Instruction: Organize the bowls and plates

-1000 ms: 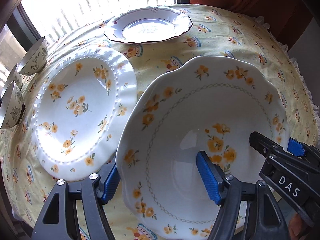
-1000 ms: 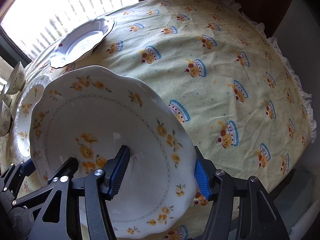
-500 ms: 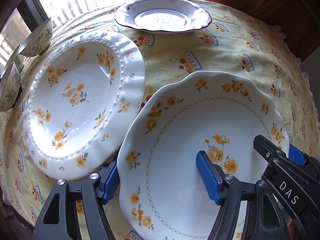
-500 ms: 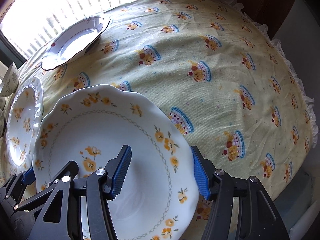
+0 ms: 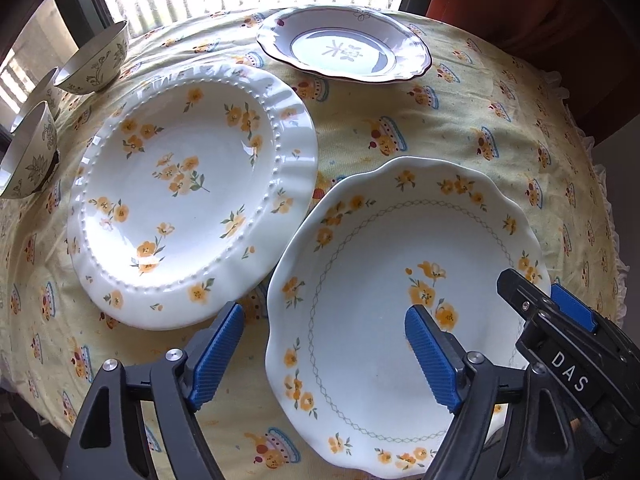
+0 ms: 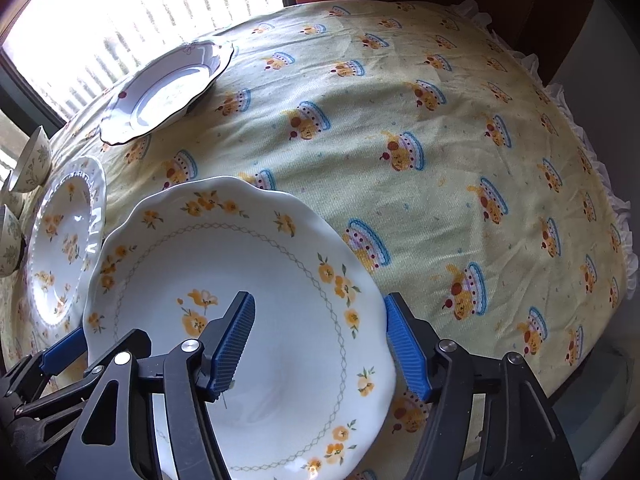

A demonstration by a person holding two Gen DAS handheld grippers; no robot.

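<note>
a: lower right of the left wrist frame, the scalloped plate [image 5: 384,312] is lying on the yellow tablecloth [image 5: 440,128]. left gripper [image 5: 328,356] is straddling its near-left rim, jaws opening, pads clear of the china.

b: right gripper [image 6: 320,344] is doing the same at the lower middle of its frame, jaws opening across the plate's right rim, one pad over the well, one outside.

a: beaded plate [image 5: 188,196] is sitting centre left, just beside it. dark-rimmed plate [image 5: 344,48] is at top centre.

b: three bowls [image 5: 96,60] are crowding the upper left edge.
</note>
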